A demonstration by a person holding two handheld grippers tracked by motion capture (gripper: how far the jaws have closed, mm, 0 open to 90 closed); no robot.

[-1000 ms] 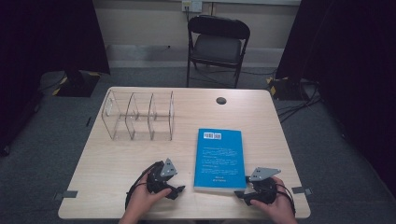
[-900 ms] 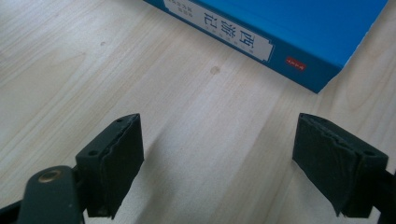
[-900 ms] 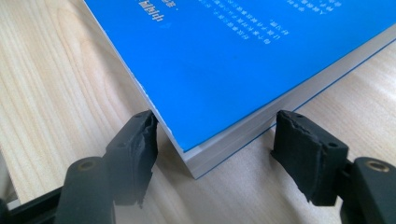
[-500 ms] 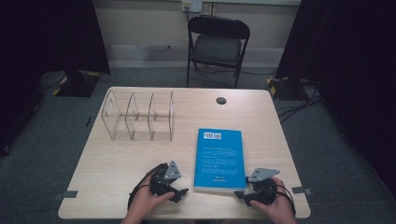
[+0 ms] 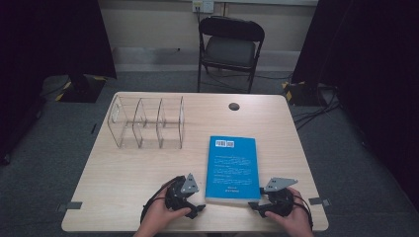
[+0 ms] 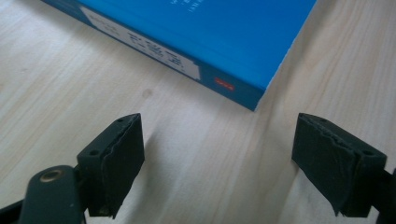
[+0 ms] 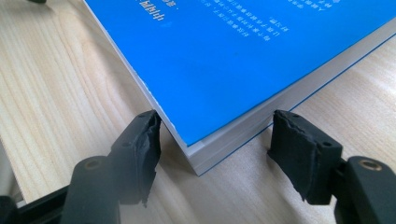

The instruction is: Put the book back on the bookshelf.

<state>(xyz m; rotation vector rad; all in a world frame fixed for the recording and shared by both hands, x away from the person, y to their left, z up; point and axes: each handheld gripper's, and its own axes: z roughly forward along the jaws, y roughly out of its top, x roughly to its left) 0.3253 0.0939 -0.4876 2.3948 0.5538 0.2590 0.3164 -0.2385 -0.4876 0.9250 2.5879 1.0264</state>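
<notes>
A blue book [image 5: 232, 167] lies flat on the wooden table [image 5: 123, 168], near its front edge. My left gripper [image 5: 198, 209] rests at the book's near-left corner with its jaws open; in the left gripper view that gripper [image 6: 217, 161] has bare wood between its pads, and the corner of the book [image 6: 233, 42] lies just ahead of them. My right gripper [image 5: 254, 204] is at the near-right corner. In the right gripper view my right gripper [image 7: 215, 140] straddles that corner of the book [image 7: 224, 56], one pad on each side, close to the edges but not pressing.
A clear three-compartment organiser [image 5: 147, 123] stands at the back left of the table. A black round cap [image 5: 233, 106] sits in the tabletop at the back. A folding chair [image 5: 230, 47] stands behind the table. Dark carpet surrounds it.
The left gripper has shifted a little to the right toward the book's near-left corner and turned slightly. The right gripper and the book have stayed put.
</notes>
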